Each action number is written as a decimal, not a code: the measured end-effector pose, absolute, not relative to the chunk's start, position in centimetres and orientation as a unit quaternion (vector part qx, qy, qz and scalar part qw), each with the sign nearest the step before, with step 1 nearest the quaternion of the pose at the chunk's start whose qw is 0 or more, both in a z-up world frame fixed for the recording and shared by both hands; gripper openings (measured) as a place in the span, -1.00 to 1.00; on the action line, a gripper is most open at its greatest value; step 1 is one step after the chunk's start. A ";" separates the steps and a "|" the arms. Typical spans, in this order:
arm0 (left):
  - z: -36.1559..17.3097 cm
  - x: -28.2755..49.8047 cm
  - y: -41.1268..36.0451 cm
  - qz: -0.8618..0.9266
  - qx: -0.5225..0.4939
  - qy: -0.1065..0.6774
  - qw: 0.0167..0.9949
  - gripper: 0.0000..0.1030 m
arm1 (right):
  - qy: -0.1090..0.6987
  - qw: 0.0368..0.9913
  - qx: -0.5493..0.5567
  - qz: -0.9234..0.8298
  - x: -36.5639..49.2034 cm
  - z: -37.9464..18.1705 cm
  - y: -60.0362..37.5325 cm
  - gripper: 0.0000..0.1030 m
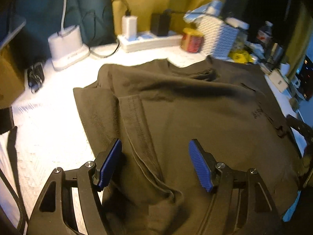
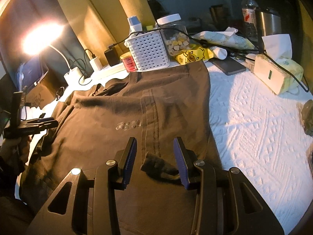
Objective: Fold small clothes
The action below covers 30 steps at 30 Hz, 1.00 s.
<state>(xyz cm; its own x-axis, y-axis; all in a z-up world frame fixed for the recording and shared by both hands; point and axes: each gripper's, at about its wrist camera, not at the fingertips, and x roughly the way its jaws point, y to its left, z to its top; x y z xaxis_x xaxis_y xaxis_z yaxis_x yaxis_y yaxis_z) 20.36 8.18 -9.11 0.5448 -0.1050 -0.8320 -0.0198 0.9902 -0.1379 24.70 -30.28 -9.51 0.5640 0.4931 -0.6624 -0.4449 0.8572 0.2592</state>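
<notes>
Shirt: your dark shirt (image 1: 185, 117) lies flat on the white tabletop (image 2: 254, 127), top edge by the white basket (image 2: 148, 52).
Left gripper (image 1: 154, 162): jaws spread, holding nothing.
Right gripper (image 2: 154, 160): jaws apart over a folded sleeve, not pinching it.

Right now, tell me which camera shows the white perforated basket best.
The right wrist view: the white perforated basket stands sharp, nearly whole, behind the dark shirt. The left wrist view shows the basket blurred, farther off, partly covered by clutter.

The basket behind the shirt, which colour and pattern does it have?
The basket is white, with a grid of small holes in its walls. The right wrist view shows it best.
</notes>
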 end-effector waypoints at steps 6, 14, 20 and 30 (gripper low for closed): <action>-9.9 22.0 7.7 -0.051 -0.093 0.490 0.865 0.38 | 0.389 0.883 0.036 0.260 25.3 -9.9 -30.7 -0.19; -9.4 21.2 2.1 -0.182 -0.059 0.483 0.854 0.38 | 0.391 0.883 0.032 0.257 25.7 -10.0 -30.5 -0.20; -8.1 18.7 2.8 -0.161 -0.032 0.478 0.863 0.38 | 0.395 0.881 0.024 0.257 25.3 -10.0 -30.2 -0.19; -9.2 14.7 5.8 -0.142 -0.047 0.489 0.859 0.38 | 0.401 0.879 0.014 0.258 24.1 -10.1 -29.4 -0.19</action>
